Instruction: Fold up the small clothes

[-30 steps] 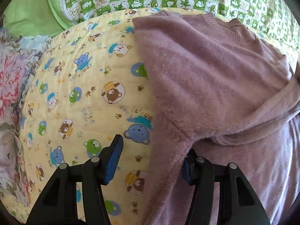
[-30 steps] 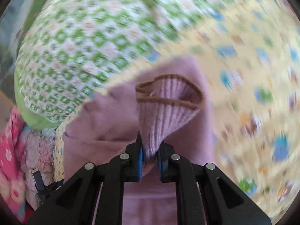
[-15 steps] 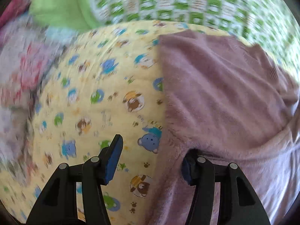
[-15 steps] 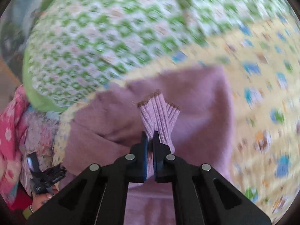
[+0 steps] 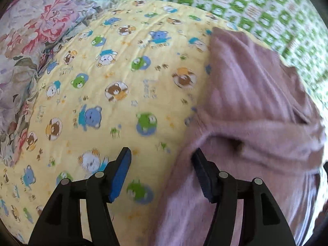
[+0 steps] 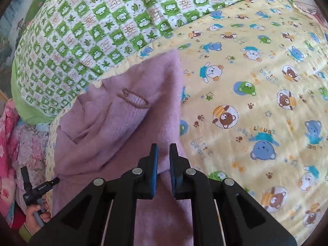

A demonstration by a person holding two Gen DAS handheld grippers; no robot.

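A small mauve knit sweater [image 6: 127, 127] lies on a yellow bear-print blanket [image 6: 256, 102]. One sleeve is folded across its body, its ribbed brown-edged cuff [image 6: 135, 100] lying flat. My right gripper [image 6: 163, 153] hovers over the sweater's lower part, jaws slightly apart and empty. In the left wrist view the sweater [image 5: 256, 106] fills the right side. My left gripper [image 5: 162, 160] is open and empty, straddling the sweater's left edge above the blanket [image 5: 114, 94].
A green-and-white checked quilt [image 6: 98, 26] lies beyond the blanket. Floral bedding [image 5: 30, 37] is bunched at the left. The person's hand with the left gripper's handle [image 6: 34, 192] shows at the right wrist view's lower left.
My right gripper has laid the sleeve cuff across the sweater, opened and drawn back. My left gripper stayed open and shifted left and back along the sweater's edge.
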